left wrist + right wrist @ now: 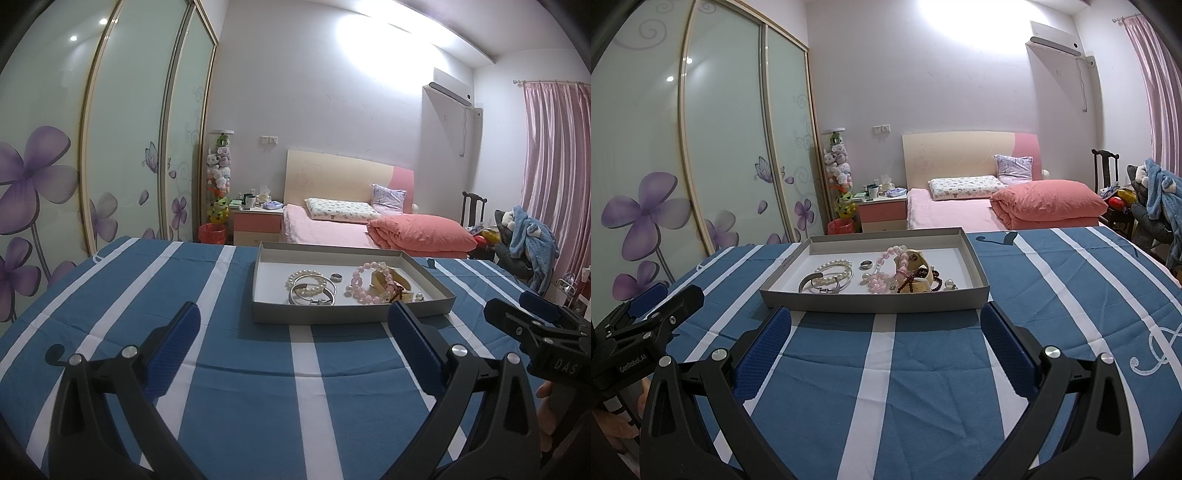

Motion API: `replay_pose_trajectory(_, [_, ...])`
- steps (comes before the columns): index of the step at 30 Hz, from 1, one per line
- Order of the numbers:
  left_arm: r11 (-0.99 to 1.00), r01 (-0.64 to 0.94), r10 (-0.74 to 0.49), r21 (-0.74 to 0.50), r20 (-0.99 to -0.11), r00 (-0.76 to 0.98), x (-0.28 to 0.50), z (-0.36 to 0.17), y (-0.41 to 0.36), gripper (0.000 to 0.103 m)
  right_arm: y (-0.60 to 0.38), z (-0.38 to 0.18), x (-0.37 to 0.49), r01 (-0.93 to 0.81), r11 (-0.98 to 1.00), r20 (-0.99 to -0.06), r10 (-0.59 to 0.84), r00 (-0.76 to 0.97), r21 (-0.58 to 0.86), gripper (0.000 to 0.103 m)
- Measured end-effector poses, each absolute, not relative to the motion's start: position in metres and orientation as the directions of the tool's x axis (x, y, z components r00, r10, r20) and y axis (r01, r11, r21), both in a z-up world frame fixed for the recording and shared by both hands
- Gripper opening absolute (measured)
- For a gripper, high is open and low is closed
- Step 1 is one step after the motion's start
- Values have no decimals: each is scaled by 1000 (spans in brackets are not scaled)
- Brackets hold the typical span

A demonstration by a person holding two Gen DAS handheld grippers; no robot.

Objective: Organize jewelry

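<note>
In the left wrist view, the right hand-held gripper at 3 o'clock is cut off by the picture's edge, so its jaw gap cannot be told. In the right wrist view, the left hand-held gripper at 9 o'clock is cut off likewise. The tray's near wall hides the bottom edge of the silver bangle. The dark bead string lies partly under the cream piece, whose kind is unclear. Nightstand clutter is too small to name.
</note>
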State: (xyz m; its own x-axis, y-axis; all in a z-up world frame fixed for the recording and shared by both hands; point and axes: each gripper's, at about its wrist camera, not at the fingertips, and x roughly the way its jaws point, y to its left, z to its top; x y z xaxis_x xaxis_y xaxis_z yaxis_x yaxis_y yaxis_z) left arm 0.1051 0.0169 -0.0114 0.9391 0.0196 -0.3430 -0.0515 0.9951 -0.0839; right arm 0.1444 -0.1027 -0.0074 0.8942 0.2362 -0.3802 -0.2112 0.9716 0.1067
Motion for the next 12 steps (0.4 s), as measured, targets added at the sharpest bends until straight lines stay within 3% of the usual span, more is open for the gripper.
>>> replay_pose_trajectory(12, [995, -49, 16, -88, -348, 937, 105, -13, 14, 99, -105, -6, 146, -211, 972, -381, 236, 894, 108, 101])
